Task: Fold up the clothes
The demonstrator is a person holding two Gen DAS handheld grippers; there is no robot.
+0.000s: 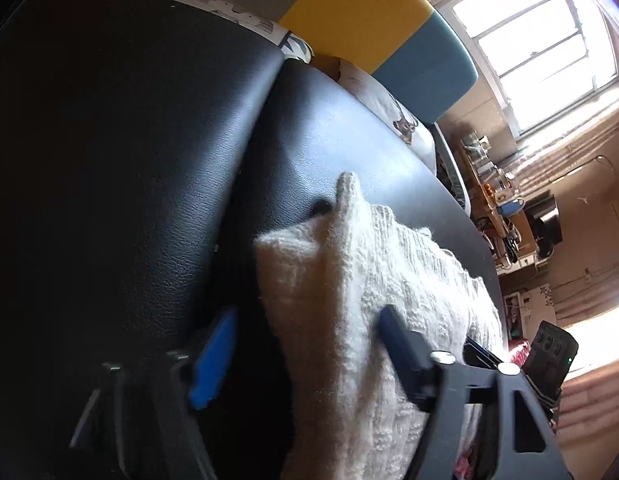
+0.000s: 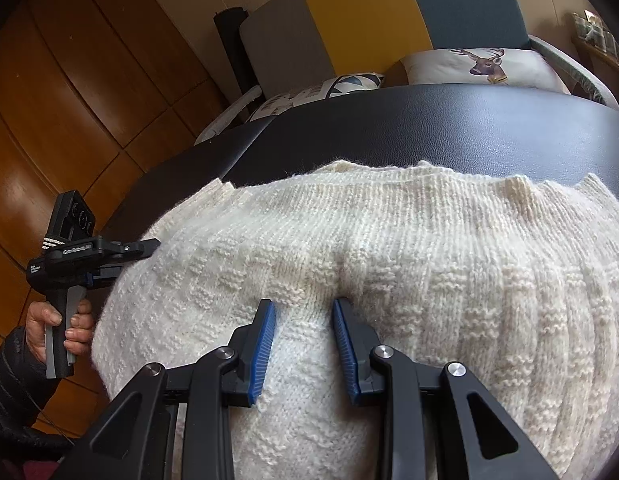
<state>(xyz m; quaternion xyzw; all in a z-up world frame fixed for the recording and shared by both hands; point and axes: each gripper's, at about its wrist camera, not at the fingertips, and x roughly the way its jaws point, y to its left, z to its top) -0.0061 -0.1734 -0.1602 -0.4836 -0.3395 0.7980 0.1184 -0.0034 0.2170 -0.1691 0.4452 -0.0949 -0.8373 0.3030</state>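
A cream, chunky-knit wool sweater [image 2: 389,264] lies spread over a black padded leatherette table [image 2: 429,128], its far edge running from about 10 o'clock to 2 o'clock in the right wrist view. The right tool [image 2: 303,312] sits at 6 o'clock there, its blue-padded fingers [image 2: 265,344] set narrowly apart with a raised ridge of the knit pinched up between them and touching both pads.

At 9 o'clock in the same view, the left tool [image 2: 149,250] reaches the sweater's left edge, gripped by a hand [image 2: 55,330] in a dark quilted sleeve [image 2: 13,376].

In the left wrist view, a folded thickness of the sweater [image 1: 349,280] stands between the left tool's [image 1: 305,316] fingers; the gap is wide, one finger presses the cloth, and whether the other touches cannot be told. Patterned cushions [image 2: 469,66] lie beyond the table at 12 o'clock.
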